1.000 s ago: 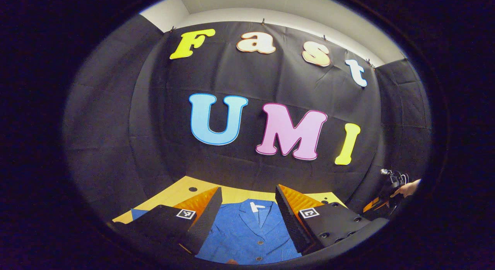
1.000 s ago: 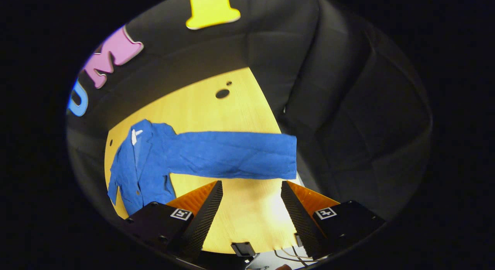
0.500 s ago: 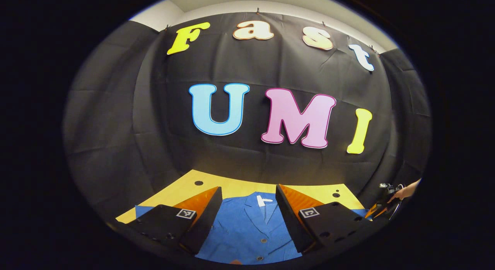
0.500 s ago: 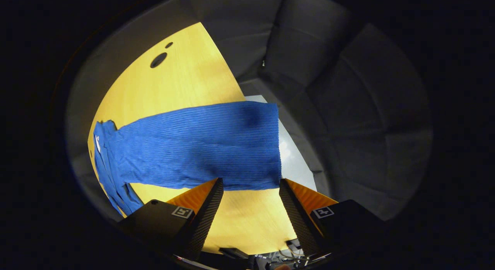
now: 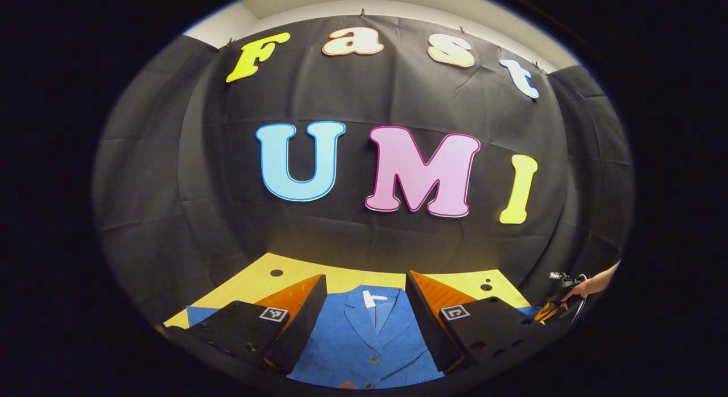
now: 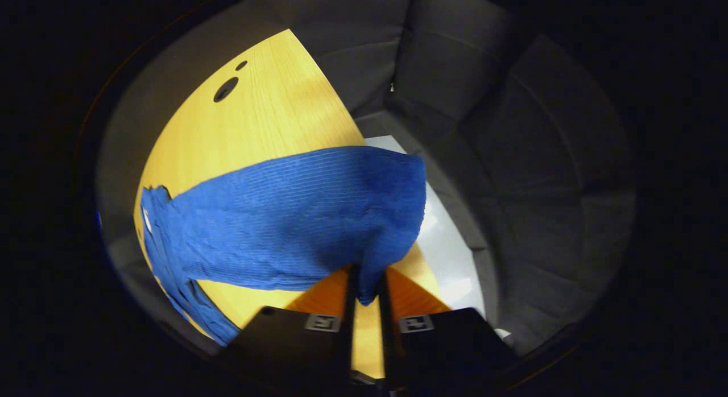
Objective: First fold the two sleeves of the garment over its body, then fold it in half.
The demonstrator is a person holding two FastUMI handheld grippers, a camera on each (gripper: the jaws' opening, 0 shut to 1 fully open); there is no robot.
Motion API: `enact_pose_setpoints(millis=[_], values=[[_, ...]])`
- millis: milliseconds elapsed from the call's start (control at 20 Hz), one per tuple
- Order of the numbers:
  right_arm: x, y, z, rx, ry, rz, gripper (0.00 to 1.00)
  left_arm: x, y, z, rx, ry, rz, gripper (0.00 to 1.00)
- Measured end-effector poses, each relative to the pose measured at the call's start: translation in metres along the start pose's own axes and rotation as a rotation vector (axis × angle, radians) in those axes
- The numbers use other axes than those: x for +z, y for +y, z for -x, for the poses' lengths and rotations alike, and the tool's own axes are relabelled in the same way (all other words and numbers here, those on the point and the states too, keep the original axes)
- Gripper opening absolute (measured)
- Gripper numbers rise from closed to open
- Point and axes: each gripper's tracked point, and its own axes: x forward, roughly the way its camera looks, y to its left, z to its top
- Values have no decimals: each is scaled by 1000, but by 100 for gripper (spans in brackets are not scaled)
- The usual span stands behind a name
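Observation:
A blue buttoned shirt [image 5: 367,340] lies flat on the yellow wooden table [image 5: 341,277], its collar toward the back wall. My left gripper [image 5: 364,323] hovers open over the shirt's chest, nothing between its fingers. In the right gripper view the shirt's long blue sleeve [image 6: 296,220] stretches across the table [image 6: 261,112] to its right edge. My right gripper [image 6: 367,297] is shut on the sleeve's cuff end, and the cloth bunches up where the fingers pinch it. The right gripper [image 5: 560,306] and the hand [image 5: 591,283] holding it also show far right in the left gripper view.
The table has round holes near its back edge [image 6: 226,89]. Black cloth walls close in behind and to the right. A pale floor patch [image 6: 449,238] lies beyond the table's right edge.
My right gripper moved in onto the sleeve's end and shut on the cuff, which now puckers. The left gripper stayed open and drifted slightly over the shirt.

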Motion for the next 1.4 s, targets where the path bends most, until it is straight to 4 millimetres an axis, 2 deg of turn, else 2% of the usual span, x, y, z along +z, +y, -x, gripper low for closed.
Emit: enact_pose_setpoints(millis=[50, 200, 350, 550, 650, 750, 850, 900, 1000, 1050, 1250, 1350, 1400], values=[[-2, -3, 0, 3, -4, 28, 10, -1, 1, 1, 2, 0, -4, 80], [3, -2, 7, -3, -73, 84, 5, -3, 8, 7, 8, -11, -7, 80], [16, 16, 38, 21, -189, 100, 5, -9, 22, 18, 13, -6, 7, 80], [25, 56, 104, 36, -349, 163, 5, -10, 55, 31, 8, -35, 44, 80], [28, 88, 153, 54, -459, 188, 5, -11, 77, 36, -8, -36, 90, 80], [17, 126, 199, 70, -538, 213, 5, -8, 103, 43, -31, -48, 131, 80], [7, 178, 242, 98, -622, 262, 5, -9, 138, 47, -27, -54, 152, 80], [5, 213, 260, 127, -668, 278, 5, -13, 157, 49, -16, -50, 158, 80], [-13, 295, 282, 233, -706, 291, 5, -20, 192, 54, 0, -41, 163, 80], [-26, 333, 283, 269, -711, 318, 5, -22, 209, 55, 9, -39, 159, 80], [-93, 465, 247, 466, -640, 396, 5, -47, 273, 62, 57, 0, 167, 80], [-126, 514, 207, 512, -571, 431, 5, -68, 305, 68, 102, 53, 179, 80], [-141, 531, 183, 513, -537, 453, 5, -78, 324, 74, 136, 75, 186, 80]])
